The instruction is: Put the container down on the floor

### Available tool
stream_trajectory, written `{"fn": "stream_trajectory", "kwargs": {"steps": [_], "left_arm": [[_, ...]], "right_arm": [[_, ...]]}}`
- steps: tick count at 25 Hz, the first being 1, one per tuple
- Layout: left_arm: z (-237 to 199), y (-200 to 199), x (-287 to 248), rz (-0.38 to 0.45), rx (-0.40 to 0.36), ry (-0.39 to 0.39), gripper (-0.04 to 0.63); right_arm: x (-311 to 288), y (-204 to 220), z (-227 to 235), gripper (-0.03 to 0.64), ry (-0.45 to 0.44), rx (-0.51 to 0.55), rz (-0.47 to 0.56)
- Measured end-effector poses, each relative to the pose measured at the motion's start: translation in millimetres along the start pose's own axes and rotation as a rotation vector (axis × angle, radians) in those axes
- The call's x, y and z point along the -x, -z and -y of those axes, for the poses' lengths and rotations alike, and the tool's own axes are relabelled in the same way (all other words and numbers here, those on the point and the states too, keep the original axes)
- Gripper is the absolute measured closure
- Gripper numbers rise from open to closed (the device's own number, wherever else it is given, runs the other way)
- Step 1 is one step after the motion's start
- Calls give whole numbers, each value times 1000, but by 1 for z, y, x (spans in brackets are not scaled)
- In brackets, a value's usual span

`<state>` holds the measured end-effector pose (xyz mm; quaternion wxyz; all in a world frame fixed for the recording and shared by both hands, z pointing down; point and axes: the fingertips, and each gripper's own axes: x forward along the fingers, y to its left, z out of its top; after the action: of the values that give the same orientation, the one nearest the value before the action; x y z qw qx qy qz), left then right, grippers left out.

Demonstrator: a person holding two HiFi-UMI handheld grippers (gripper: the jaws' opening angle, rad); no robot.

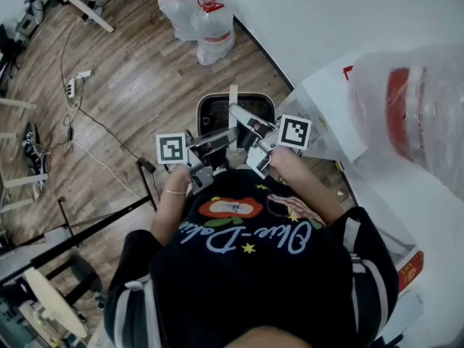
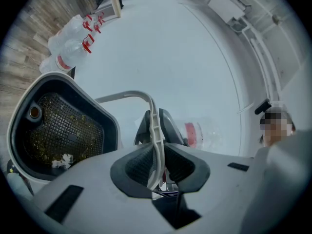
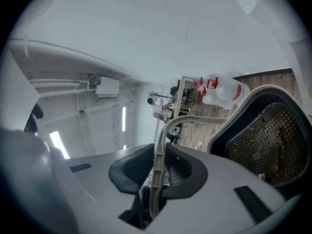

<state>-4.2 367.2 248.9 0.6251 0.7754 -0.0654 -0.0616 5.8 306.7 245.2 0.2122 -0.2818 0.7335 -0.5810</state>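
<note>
Two grippers pinch one thin white handle (image 2: 131,95): my left gripper (image 2: 157,130) and right gripper (image 3: 161,152) each press their pads on it. From it the container (image 1: 201,111), with dark mesh inside, hangs just beyond my chest, above the wooden floor (image 1: 138,85).

Large red-capped water jugs (image 1: 206,20) stand by the white wall (image 1: 312,13), a power strip (image 1: 75,84) lying well apart.
</note>
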Motion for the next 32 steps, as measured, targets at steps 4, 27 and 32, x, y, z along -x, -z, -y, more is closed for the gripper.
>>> {"fn": "stream_trajectory", "kwargs": {"steps": [4,27,32], "left_arm": [[-3,-4,-6,25,-13,-18,535],[-12,-19,-11,83,-2,1,534],[-20,-57,-10,27,-7,5,534]], "right_arm": [[0,-7,2,558,-14,3,-24],[-15,-15,10,558,-21,4,-84],[-42,-40,18,558,18,-1,-41]]}}
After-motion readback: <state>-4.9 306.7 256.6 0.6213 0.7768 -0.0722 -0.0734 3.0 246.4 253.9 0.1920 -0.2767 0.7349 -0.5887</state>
